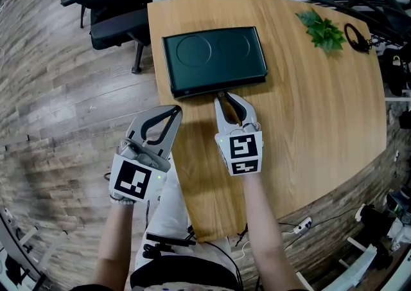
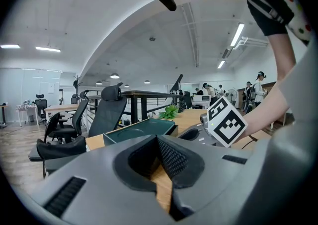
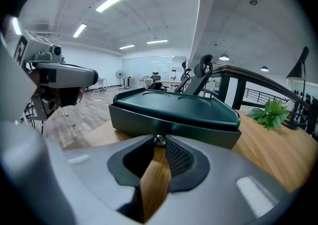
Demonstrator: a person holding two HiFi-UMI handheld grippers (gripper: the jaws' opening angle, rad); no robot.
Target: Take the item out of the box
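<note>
Since the dark green box (image 1: pixel 212 58) is closed and its item hidden inside, the step in hand looks like opening it. The right gripper (image 1: pixel 223 96) is clenched at its tips on a small metal fitting (image 3: pixel 159 140) on the box's near wall, straight ahead; next likely calls for a steady pull or lift. The left gripper (image 1: pixel 174 111) is clenched on nothing, left of the right one, short of the box.
</note>
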